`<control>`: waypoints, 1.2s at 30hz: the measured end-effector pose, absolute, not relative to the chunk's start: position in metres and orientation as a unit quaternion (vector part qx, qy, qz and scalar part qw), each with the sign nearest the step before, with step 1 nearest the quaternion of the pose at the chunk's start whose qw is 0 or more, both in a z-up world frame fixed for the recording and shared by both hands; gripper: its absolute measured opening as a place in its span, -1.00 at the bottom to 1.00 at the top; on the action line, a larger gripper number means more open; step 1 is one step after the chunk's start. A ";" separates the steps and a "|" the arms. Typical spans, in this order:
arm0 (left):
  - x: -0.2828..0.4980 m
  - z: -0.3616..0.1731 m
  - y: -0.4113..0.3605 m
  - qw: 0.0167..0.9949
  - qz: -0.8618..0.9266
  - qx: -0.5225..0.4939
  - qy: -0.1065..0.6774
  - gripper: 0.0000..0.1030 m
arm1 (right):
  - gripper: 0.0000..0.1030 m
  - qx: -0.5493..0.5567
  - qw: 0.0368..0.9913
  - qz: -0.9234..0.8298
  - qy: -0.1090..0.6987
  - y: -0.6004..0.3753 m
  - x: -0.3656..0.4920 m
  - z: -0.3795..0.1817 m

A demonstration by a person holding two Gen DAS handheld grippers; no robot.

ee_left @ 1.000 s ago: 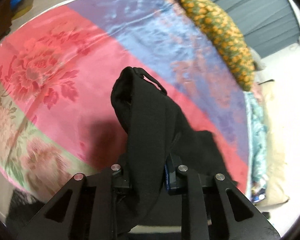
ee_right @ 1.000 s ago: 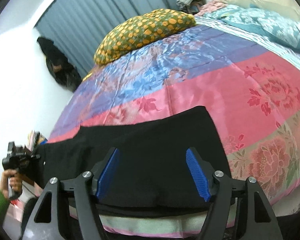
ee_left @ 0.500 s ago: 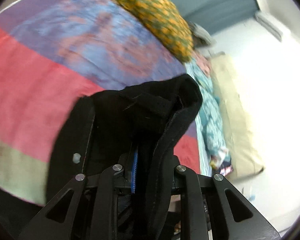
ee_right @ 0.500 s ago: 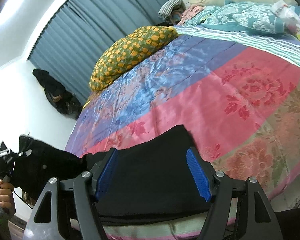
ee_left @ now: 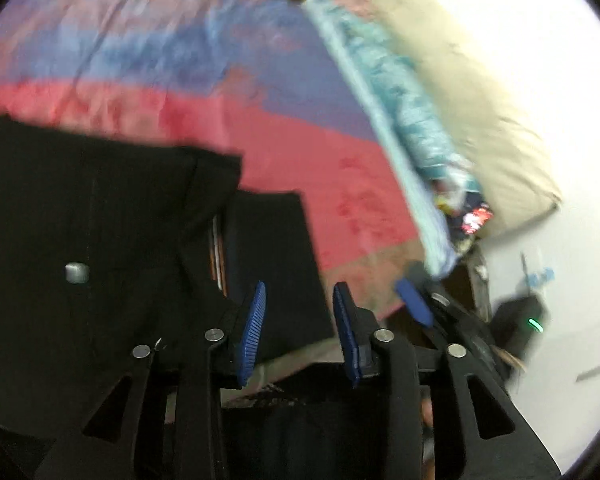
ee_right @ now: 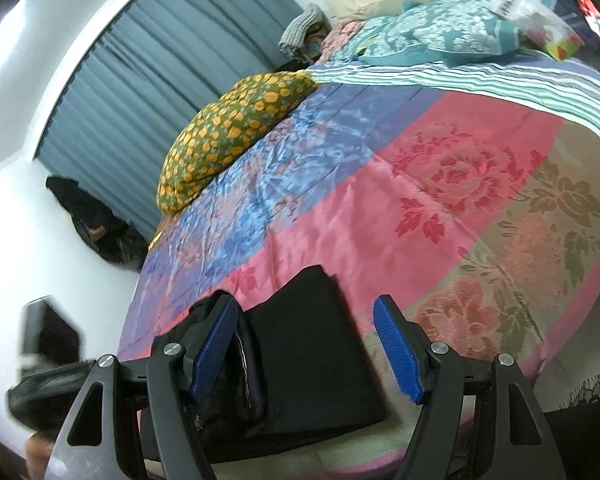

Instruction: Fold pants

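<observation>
The black pants (ee_left: 80,232) lie folded over on the bed's near edge, the waist end with a silver button (ee_left: 76,273) laid on top. They also show in the right wrist view (ee_right: 308,360). My left gripper (ee_left: 300,324) is open and empty, just above the pants' right part. My right gripper (ee_right: 304,344) is open and empty over the same folded pants; its blue pad (ee_left: 414,304) shows in the left wrist view.
The bed is covered by a pink, blue and green floral quilt (ee_right: 440,184). A yellow-spotted pillow (ee_right: 236,128) and a teal pillow (ee_right: 440,32) lie at the far side. A grey curtain (ee_right: 172,80) hangs behind.
My left gripper carried the pants' waist end across, let go and now stands open. The waist end now lies folded over the legs. My right gripper stayed open.
</observation>
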State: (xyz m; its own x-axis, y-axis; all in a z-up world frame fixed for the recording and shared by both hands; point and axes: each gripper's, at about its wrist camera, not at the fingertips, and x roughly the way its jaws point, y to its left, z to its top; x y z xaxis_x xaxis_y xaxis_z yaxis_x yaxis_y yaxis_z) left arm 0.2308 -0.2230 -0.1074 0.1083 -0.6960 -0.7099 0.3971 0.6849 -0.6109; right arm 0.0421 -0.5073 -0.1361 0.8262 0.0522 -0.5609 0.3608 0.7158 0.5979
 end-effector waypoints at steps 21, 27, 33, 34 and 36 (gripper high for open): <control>0.243 -0.176 -0.148 0.839 -0.199 0.027 0.506 -0.87 | 0.14 0.245 0.857 0.164 0.422 -0.405 0.094 -0.153; 0.214 -0.175 -0.147 0.843 -0.209 0.015 0.496 -0.84 | -0.06 0.136 0.858 0.207 0.449 -0.352 0.115 -0.163; 0.218 -0.178 -0.137 0.839 -0.223 -0.016 0.496 -0.83 | -0.09 0.210 0.895 0.030 0.394 -0.440 0.110 -0.148; 0.219 -0.179 -0.136 0.838 -0.223 -0.022 0.497 -0.83 | -0.09 0.229 0.893 0.055 0.384 -0.452 0.111 -0.142; 0.219 -0.179 -0.135 0.839 -0.223 -0.032 0.496 -0.81 | -0.09 0.264 0.873 0.125 0.391 -0.461 0.121 -0.142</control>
State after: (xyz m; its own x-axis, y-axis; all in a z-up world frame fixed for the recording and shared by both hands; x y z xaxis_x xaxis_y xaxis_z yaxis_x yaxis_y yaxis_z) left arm 0.2190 -0.1346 -0.1793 0.4083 -0.4059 -0.8176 0.3431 0.8983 -0.2746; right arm 0.1206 -0.4615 -0.1420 0.6635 0.4243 -0.6162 -0.0114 0.8292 0.5588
